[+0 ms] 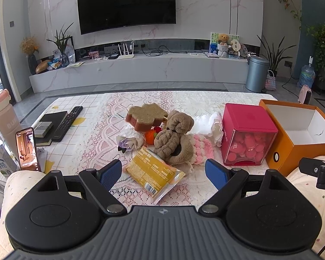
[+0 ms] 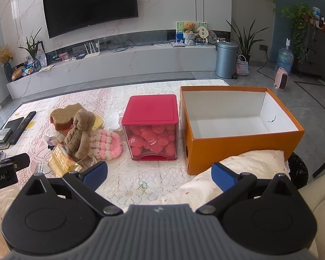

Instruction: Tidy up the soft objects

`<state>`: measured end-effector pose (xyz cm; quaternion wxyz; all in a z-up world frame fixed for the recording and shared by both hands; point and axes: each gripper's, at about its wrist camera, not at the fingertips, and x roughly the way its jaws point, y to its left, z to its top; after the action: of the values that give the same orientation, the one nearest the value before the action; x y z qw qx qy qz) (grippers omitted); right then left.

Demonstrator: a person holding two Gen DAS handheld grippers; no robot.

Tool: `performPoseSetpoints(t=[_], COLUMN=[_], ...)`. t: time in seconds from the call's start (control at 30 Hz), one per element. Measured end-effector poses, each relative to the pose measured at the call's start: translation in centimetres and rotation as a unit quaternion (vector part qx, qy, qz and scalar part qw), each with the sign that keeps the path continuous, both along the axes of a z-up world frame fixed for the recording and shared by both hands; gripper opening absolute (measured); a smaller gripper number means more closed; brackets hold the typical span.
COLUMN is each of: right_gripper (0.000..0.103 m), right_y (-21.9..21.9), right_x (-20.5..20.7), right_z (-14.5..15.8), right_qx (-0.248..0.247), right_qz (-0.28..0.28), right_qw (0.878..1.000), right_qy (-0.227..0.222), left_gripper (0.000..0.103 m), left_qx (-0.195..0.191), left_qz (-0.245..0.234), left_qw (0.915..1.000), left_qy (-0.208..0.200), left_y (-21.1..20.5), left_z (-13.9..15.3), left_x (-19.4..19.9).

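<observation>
Left gripper [image 1: 163, 172] and right gripper [image 2: 159, 173]: jaws fully spread, nothing held. Brown plush toy [image 1: 173, 138] lies beside the open orange cardboard box [image 2: 238, 143], untouched.

- Plush brown toy [image 1: 173, 136]: fuzzy, matt cloth.
- Snack packet [image 1: 155, 173]: glossy, crinkled plastic film.
- Orange box [image 2: 238, 125]: smooth matt cardboard, white inside.
- Red-lidded container [image 2: 151, 127]: clear, glossy plastic walls.
- Lace cloth [image 1: 97, 138] on the desk: openwork, textured.
- Pink knitted piece [image 2: 108, 144]: bobbly yarn.
</observation>
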<state>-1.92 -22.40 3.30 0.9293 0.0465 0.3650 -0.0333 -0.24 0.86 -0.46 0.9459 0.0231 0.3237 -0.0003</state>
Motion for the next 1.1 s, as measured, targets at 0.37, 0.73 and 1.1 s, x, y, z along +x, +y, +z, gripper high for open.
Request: performPoseSetpoints(t=[0.37,0.73,1.1], right_gripper=[0.1,0.1,0.1], right_y=[0.17,0.18,0.23], right_x=[-0.09,-0.29,-0.31], right_z=[-0.07,-0.21,-0.28], right_qx=[0.003,0.003,0.004], right_qz=[0.002,0.007,0.008], right_qw=[1.0,1.0,1.0], right_qy=[0.003,0.007,0.01], left_gripper=[0.101,0.101,0.101], left_qx=[-0.001,-0.001,-0.001], left_qz=[0.001,0.002,0.001], left_qw=[1.0,1.0,1.0], left_qy=[0.002,0.003,0.004], left_y=[-0.04,-0.08,-0.09], left_z=[-0.07,-0.18,-0.15], left_x=[-0.02,-0.21,-0.19])
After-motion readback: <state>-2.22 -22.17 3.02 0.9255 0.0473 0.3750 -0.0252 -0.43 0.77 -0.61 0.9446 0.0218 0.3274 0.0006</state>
